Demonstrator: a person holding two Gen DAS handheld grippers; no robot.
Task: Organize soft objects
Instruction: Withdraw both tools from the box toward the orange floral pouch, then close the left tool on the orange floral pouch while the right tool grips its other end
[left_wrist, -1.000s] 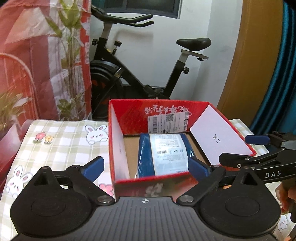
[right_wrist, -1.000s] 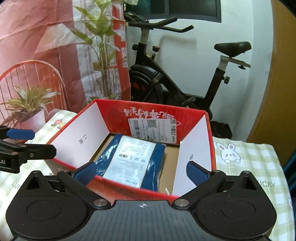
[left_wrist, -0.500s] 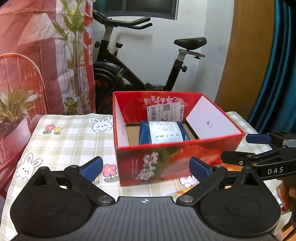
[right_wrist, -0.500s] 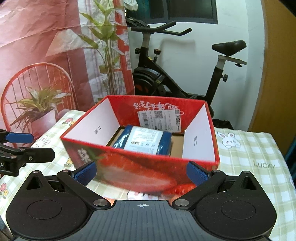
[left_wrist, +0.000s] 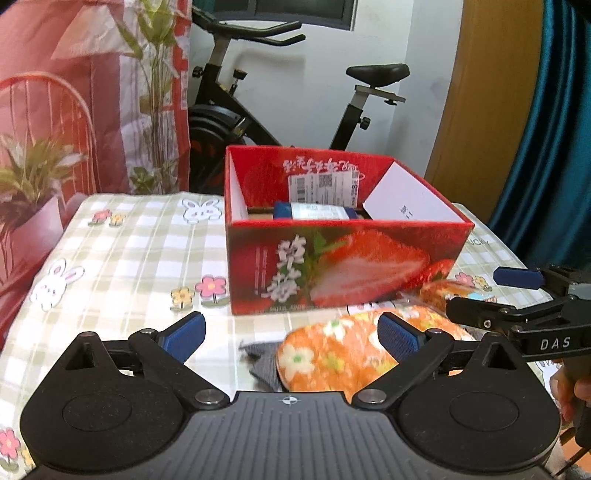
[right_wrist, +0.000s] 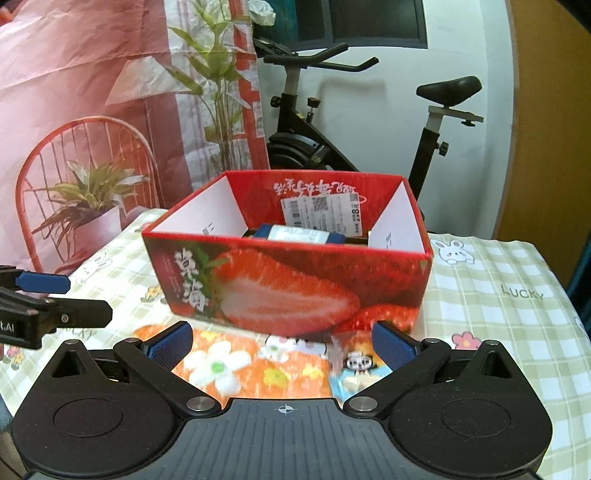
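A: Just above the tablecloth (left_wrist: 122, 254), near edge — left gripper (left_wrist: 291, 334) w/ jaws spread wide, nothing btwn the blue pads (left_wrist: 184, 334). Right gripper (right_wrist: 280, 341) same, released, empty.

B: And the soft stuff?

A: Orange floral plush (left_wrist: 332, 354) lies on the cloth right under both grippers, in front of the red strawberry box (left_wrist: 343, 258). A grey cloth bit (left_wrist: 260, 365) pokes out at its left end. In the right wrist view a small cartoon-print packet (right_wrist: 354, 369) sits by the plush's right end; blurred, can't tell if touching.

B: Anything in the box?

A: Blue packet w/ white label (right_wrist: 295, 233), flat on the box floor, toward the back wall. Shipping label stuck on that wall's inside.

B: Beyond?

A: Exercise bike (right_wrist: 354, 125) behind the table, pink printed backdrop (right_wrist: 92, 92) to the left, a hand (left_wrist: 572, 391) at the left view's right edge.
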